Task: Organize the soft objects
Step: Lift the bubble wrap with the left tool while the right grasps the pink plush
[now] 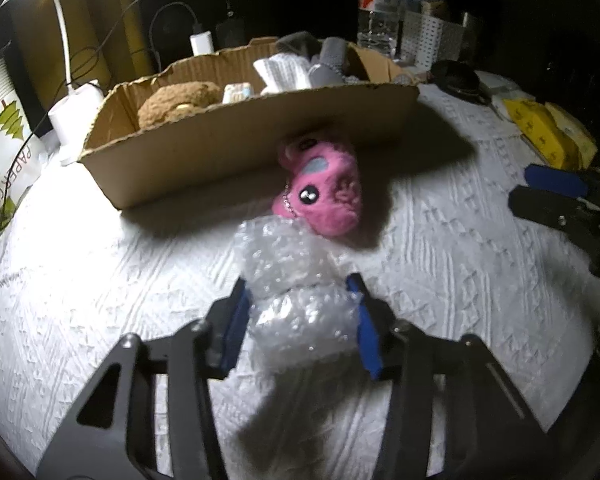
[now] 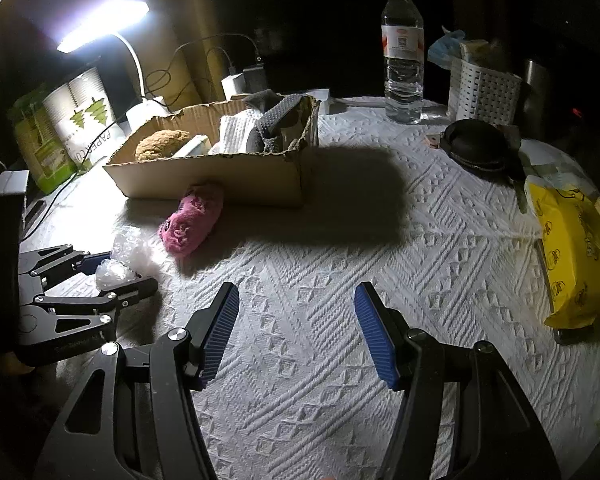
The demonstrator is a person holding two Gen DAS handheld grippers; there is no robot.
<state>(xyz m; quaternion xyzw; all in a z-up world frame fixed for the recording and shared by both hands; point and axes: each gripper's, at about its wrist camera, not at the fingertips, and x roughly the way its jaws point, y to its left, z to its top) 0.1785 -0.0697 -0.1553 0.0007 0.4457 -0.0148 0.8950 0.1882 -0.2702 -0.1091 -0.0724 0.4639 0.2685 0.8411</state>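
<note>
A crumpled wad of clear bubble wrap (image 1: 296, 280) lies on the white textured cloth, and my left gripper (image 1: 298, 284) is shut on it, blue pads pressing both sides. The right wrist view shows that left gripper (image 2: 112, 276) at the left with the bubble wrap (image 2: 128, 256) in it. Just beyond it a pink plush toy (image 1: 320, 192) rests against the near wall of an open cardboard box (image 1: 240, 148). The box holds a brown plush (image 1: 176, 104), white cloth (image 1: 284, 72) and grey socks (image 1: 328, 68). My right gripper (image 2: 296, 320) hangs open over bare cloth, nothing between its pads.
A water bottle (image 2: 402, 52), a white perforated basket (image 2: 484, 92) and a black pouch (image 2: 476, 148) stand at the back right. A yellow package (image 2: 572, 256) lies at the right edge. A desk lamp (image 2: 104, 24), chargers with cables and a paper-cup pack (image 2: 80, 120) crowd the left.
</note>
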